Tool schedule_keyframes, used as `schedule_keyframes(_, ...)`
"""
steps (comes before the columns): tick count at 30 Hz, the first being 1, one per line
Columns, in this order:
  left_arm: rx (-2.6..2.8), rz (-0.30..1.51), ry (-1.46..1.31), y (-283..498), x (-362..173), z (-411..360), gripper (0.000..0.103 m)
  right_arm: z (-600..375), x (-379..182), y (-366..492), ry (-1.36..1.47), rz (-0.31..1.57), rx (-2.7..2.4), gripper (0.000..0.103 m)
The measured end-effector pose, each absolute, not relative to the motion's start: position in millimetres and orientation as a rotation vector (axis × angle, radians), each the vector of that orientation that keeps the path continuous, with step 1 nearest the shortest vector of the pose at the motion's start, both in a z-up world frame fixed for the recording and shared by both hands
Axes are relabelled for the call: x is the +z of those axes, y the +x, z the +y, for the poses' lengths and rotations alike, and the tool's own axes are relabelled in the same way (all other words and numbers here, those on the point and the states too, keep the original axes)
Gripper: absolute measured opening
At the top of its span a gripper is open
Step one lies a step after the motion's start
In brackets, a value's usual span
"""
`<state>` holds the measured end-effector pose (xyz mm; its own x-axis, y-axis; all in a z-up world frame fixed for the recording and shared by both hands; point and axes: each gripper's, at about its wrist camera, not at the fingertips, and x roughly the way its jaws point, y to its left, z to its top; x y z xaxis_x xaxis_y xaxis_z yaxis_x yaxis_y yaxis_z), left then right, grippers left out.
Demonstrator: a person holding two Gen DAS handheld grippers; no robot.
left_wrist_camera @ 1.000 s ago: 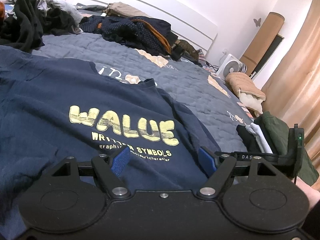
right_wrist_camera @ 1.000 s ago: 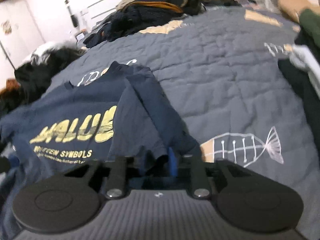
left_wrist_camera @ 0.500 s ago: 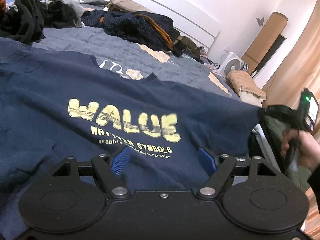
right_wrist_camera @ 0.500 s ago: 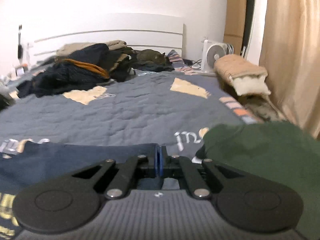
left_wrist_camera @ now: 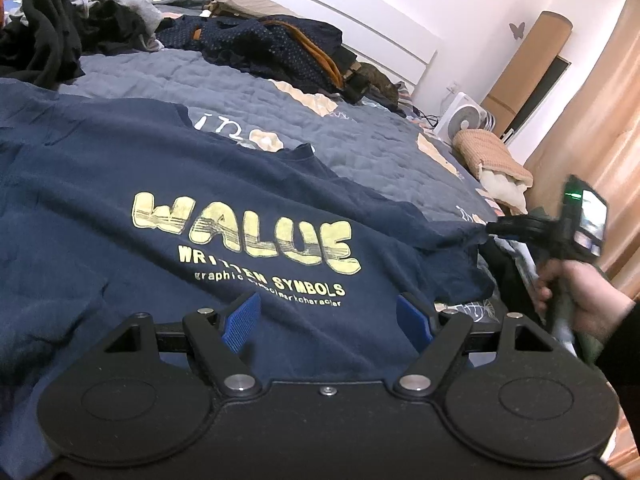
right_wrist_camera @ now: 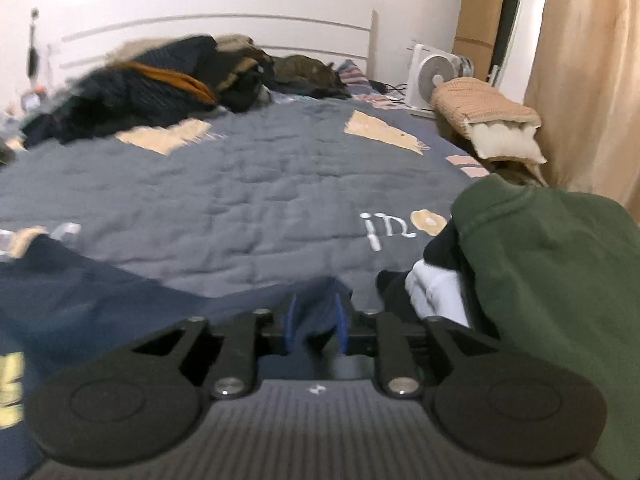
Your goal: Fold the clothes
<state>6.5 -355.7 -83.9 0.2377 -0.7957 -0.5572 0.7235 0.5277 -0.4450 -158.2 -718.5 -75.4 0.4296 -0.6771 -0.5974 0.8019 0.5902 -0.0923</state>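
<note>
A navy T-shirt [left_wrist_camera: 120,168] with yellow "WALUE" lettering lies face up on the grey quilt [right_wrist_camera: 260,200]. My left gripper [left_wrist_camera: 328,320] hovers open just above the shirt's lower front, with nothing between its blue pads. The shirt's right sleeve [left_wrist_camera: 440,240] is stretched out sideways to the right gripper [left_wrist_camera: 490,230], which a hand [left_wrist_camera: 580,292] holds. In the right wrist view that gripper [right_wrist_camera: 316,320] has its jaws opening; the sleeve end [right_wrist_camera: 316,304] still lies between the parted pads, which do not press it.
A pile with a green garment [right_wrist_camera: 560,280] and a white one [right_wrist_camera: 436,292] sits just right of the sleeve. Heaps of dark clothes [left_wrist_camera: 280,44] lie along the headboard and at far left [left_wrist_camera: 40,40]. A fan [left_wrist_camera: 464,116], a pillow roll [left_wrist_camera: 492,156] and a curtain [left_wrist_camera: 600,120] stand beyond the bed's right edge.
The right gripper drew the sleeve off the shirt's front and out to the right, then its shut jaws parted. The left gripper stayed in place, open.
</note>
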Motion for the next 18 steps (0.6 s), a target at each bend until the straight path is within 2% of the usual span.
schedule_keyframes(1, -1.044, 0.821, -0.100, 6.0, -83.1, -355.4, 0.074, -708.7, -69.8, -165.2, 0.233, 0.628, -0.913, 0.032)
schedule_keyframes(4, -1.041, 0.800, -0.099, 4.1, -79.4, -353.9, 0.074, -675.9, -55.9, -192.9, 0.310, 0.592, -0.852, 0.038)
schedule_keyframes(12, -1.060, 0.705, -0.050, -16.1, -58.5, -338.0, 0.074, -578.1, -45.5, -267.0, 0.444, 0.585, -0.752, 0.040)
schedule_keyframes(18, -1.069, 0.666, 0.000, -38.0, -49.5, -309.4, 0.074, -526.4, -61.5, -302.0, 0.574, 0.572, -0.738, 0.041)
